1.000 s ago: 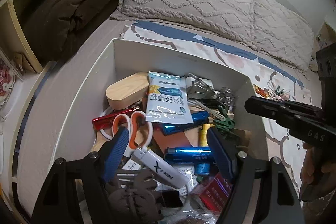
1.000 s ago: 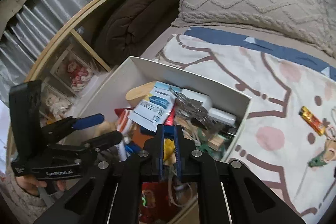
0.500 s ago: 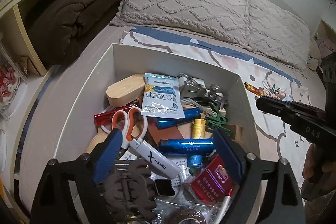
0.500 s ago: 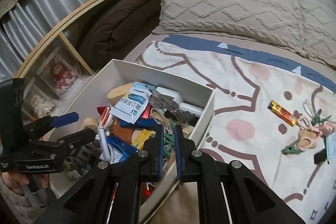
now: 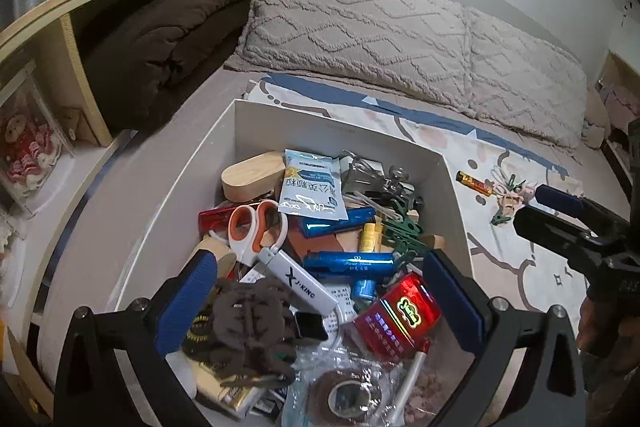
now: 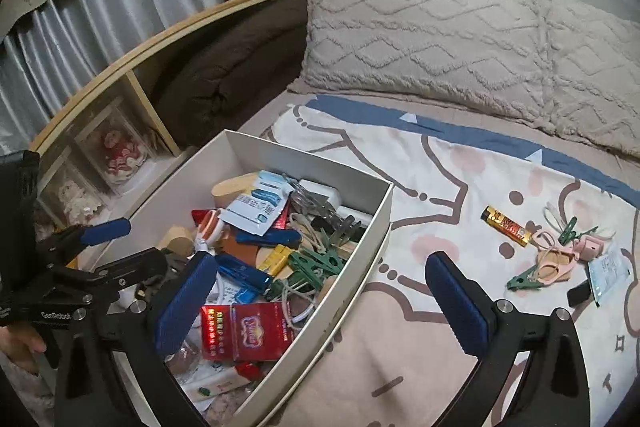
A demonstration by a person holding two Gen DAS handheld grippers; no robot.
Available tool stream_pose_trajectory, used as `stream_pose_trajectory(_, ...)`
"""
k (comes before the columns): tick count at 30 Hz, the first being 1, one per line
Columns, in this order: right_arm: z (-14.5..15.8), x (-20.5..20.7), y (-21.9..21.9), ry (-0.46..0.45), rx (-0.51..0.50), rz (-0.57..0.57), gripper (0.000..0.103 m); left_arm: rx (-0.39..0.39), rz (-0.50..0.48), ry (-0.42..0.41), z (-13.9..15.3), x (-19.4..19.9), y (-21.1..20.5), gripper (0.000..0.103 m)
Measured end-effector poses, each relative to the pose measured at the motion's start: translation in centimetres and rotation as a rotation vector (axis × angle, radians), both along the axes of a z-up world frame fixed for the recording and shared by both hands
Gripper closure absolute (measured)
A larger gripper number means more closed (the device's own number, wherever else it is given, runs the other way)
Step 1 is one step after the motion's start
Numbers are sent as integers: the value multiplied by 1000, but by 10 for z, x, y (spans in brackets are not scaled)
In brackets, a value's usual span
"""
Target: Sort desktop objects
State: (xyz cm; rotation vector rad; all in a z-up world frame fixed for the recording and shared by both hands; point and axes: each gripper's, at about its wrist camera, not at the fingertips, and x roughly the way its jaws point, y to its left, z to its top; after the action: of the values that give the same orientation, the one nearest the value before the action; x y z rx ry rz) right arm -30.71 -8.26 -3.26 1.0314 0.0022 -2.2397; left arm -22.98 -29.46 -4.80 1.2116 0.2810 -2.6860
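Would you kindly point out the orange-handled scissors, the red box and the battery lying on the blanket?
orange-handled scissors (image 5: 256,223), left wrist view, on the orange handle loops.
red box (image 5: 400,315), left wrist view, on its shiny top face.
battery (image 6: 507,225), right wrist view, on the middle of its body.

The left gripper hung over the white box, its jaws opening with nothing gripped; orange-handled scissors, a red packet and 2 blue tubes lay inside.
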Motion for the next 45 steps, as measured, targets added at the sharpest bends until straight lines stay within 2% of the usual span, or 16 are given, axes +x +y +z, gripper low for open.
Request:
stream_pose_trajectory(12,19,34,14,49,-9,-5,0,-46,16,78,20,36,16,0)
stream_pose_trajectory(19,31,55,27,87,-14,-1,0,-42,19,124,36,55,26,0)
stream_pose_trajectory(31,50,98,50,155,-9,-8,0,-82,-2,166,54,96,59,0)
stream_pose_trajectory(45,60,149,85,185,11,-35,0,-106,-3,223,78,151,89,0)
